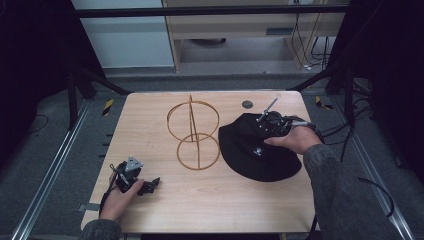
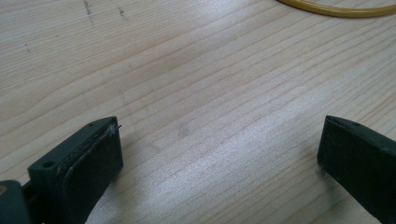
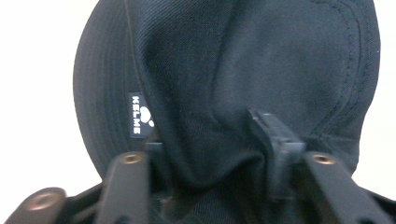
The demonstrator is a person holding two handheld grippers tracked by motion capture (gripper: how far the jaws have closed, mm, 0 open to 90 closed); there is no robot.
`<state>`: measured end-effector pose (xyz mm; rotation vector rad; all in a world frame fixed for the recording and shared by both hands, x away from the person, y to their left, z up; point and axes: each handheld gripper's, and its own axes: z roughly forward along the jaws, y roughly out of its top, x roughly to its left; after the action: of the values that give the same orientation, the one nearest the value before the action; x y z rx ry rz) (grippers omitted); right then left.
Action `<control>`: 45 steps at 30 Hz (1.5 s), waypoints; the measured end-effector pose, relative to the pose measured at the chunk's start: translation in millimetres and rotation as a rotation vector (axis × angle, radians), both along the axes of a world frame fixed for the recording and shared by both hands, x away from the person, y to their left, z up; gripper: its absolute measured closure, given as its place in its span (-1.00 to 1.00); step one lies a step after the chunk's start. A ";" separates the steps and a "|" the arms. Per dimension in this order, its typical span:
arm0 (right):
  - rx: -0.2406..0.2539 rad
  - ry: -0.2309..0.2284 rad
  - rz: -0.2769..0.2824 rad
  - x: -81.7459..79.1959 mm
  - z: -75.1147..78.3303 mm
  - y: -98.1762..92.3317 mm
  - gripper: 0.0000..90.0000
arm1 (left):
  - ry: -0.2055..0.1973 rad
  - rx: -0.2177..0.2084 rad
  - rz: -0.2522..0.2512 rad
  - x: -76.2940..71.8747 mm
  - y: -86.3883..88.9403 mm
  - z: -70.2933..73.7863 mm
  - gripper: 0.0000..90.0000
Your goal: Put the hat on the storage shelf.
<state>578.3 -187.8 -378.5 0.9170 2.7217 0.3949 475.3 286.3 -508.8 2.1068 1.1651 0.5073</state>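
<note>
While bunched between its pressing jaws, black hat [image 3: 224, 70] in right claw [image 3: 210, 140]; left claw [image 2: 219, 154] spread over bare table [image 2: 187, 70].

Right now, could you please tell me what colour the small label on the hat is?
The label is black with white lettering, on the black hat; the right gripper view shows it best.

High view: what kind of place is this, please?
Probably a lab or recording workspace, not a home. A pale wooden table stands inside a black metal frame, with loose cables on the grey floor behind and yellow-black hazard tape beside it.
</note>
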 end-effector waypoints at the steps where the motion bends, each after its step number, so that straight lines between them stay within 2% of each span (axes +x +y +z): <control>1: -0.006 0.004 0.001 0.4 -1.2 -0.1 0.34 | -0.001 0.000 0.001 0.0 -0.1 -0.1 -1.00; 2: -0.006 0.004 0.001 0.4 -1.2 -0.1 0.34 | -0.001 0.000 0.001 0.0 -0.1 -0.1 -1.00; 6: -0.005 0.030 0.009 2.4 -7.7 -2.8 0.64 | 0.000 0.000 0.000 0.0 0.0 0.0 -1.00; 8: 0.002 0.044 0.011 2.9 -10.3 -4.2 0.71 | 0.000 0.000 0.000 0.0 0.0 0.0 -1.00; 12: 0.020 0.054 0.005 3.5 -10.5 -6.3 0.78 | -0.002 0.000 0.001 0.0 -0.1 -0.1 -1.00; 20: 0.050 0.059 0.011 1.2 -0.4 -9.6 0.87 | -0.001 0.000 0.001 0.0 -0.1 -0.1 -1.00; 25: 0.081 0.031 0.006 -2.2 9.7 -13.1 0.88 | -0.003 0.005 -0.002 0.2 0.3 0.1 -1.00; 30: 0.087 0.002 0.001 -3.8 17.6 -16.0 0.89 | -0.002 0.006 -0.003 0.1 0.4 0.2 -1.00; 39: 0.144 -0.053 -0.012 -9.6 39.3 -21.3 0.89 | -0.002 0.008 -0.004 0.2 0.5 0.2 -1.00; 45: 0.162 -0.087 -0.018 -13.0 55.4 -21.7 0.89 | -0.002 0.008 -0.004 0.2 0.5 0.2 -1.00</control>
<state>565.3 -209.5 -323.1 0.9405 2.6307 0.6436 475.4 286.8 -508.6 2.1143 1.1594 0.5126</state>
